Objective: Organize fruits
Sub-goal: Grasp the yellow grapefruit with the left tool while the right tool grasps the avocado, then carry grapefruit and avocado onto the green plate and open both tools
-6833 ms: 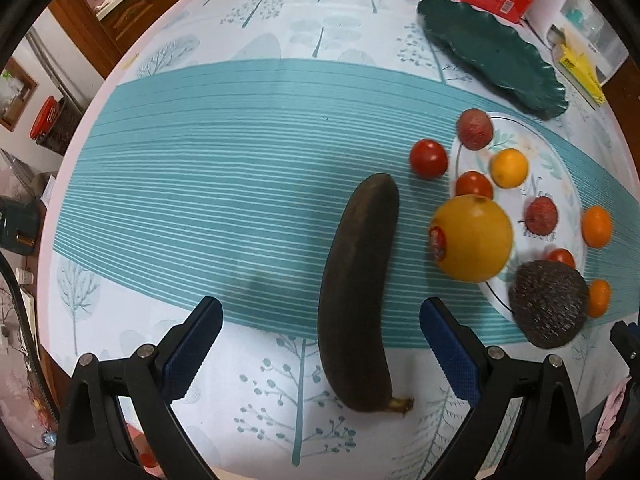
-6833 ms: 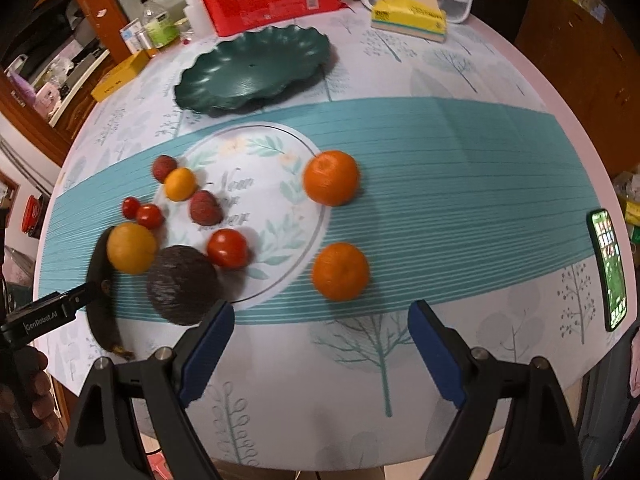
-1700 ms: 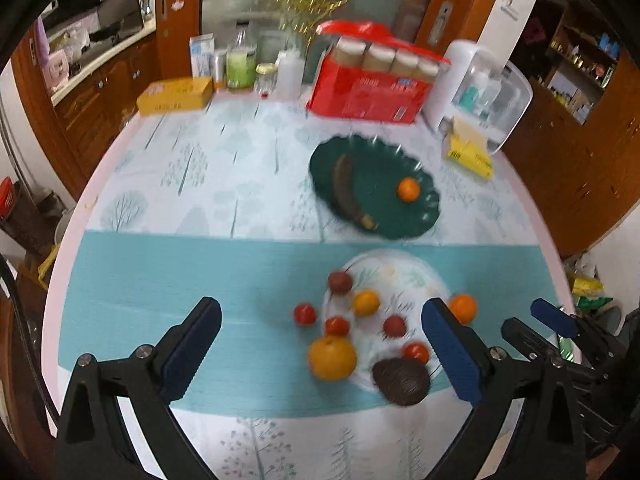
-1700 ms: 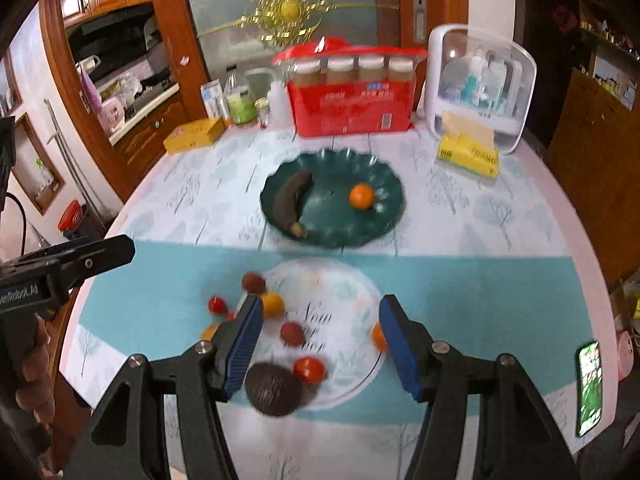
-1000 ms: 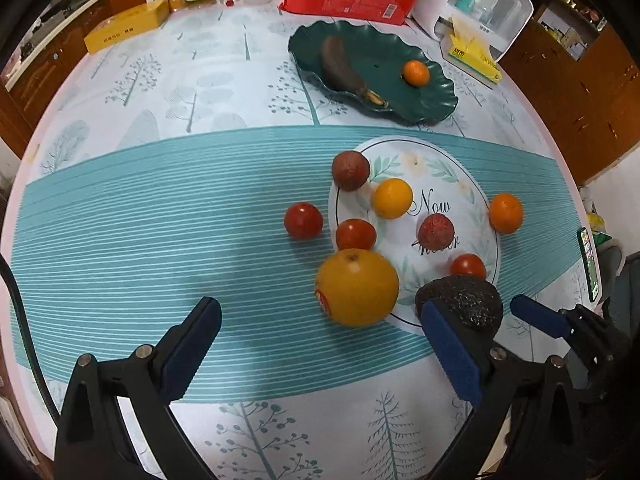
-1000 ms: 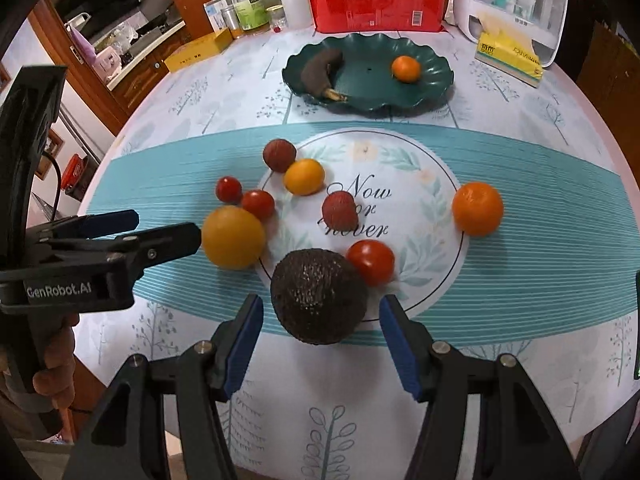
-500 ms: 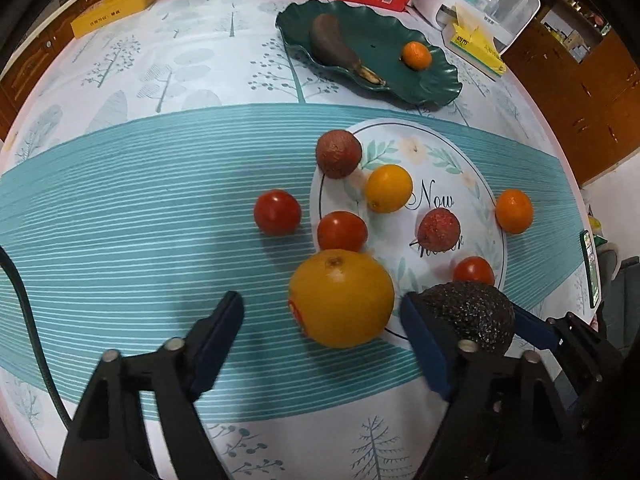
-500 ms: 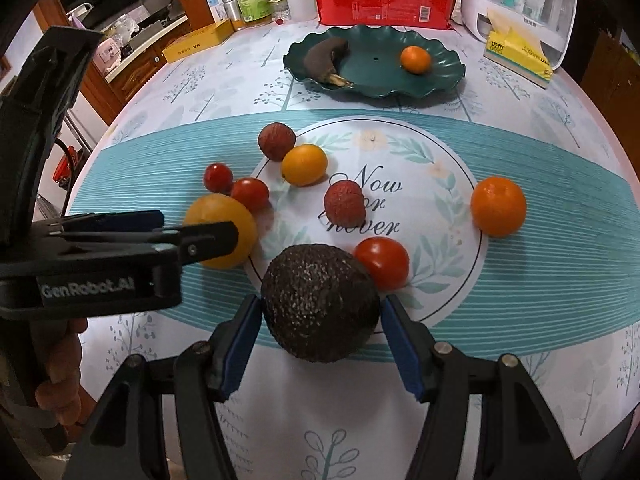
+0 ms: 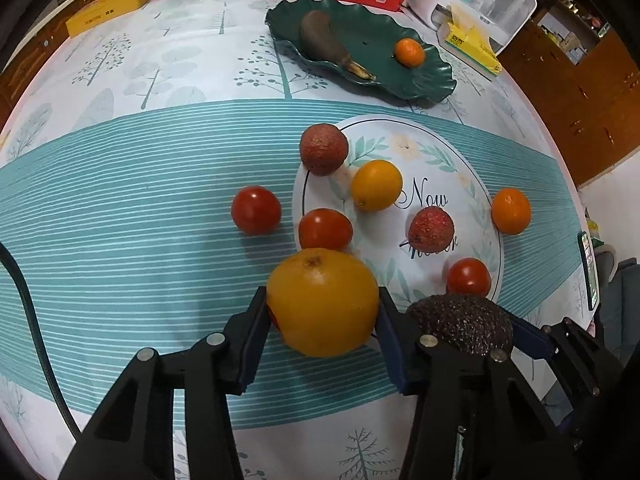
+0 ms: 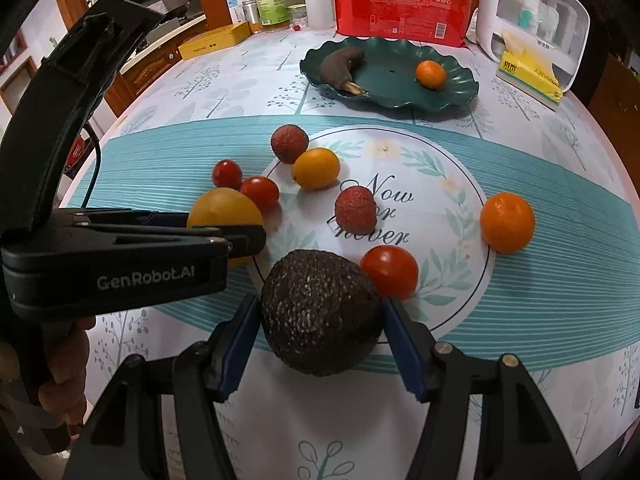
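On the round printed medallion [image 10: 448,184] at the middle of the tablecloth, most of the fruit waits to be sorted. The green scalloped plate [image 10: 456,96] beyond the medallion already holds a blackened banana [image 10: 340,65] and one small mandarin [image 10: 430,73]; I judge that as the finished share, and a small one. The left gripper [image 9: 322,312] has just been closing and its blue pads now press both sides of the large orange [image 9: 322,302] at the medallion's near-left edge. The right gripper [image 10: 320,316] clasps the dark avocado [image 10: 320,312] at the medallion's near rim, pads touching its flanks. Both fruits appear to rest on the cloth, not lifted. Left on or around the medallion are three cherry tomatoes, two lychees [image 10: 355,210], a yellow-orange citrus [image 10: 316,168] and another mandarin [image 10: 507,222] on its right edge. By my reckoning, more than half remains.
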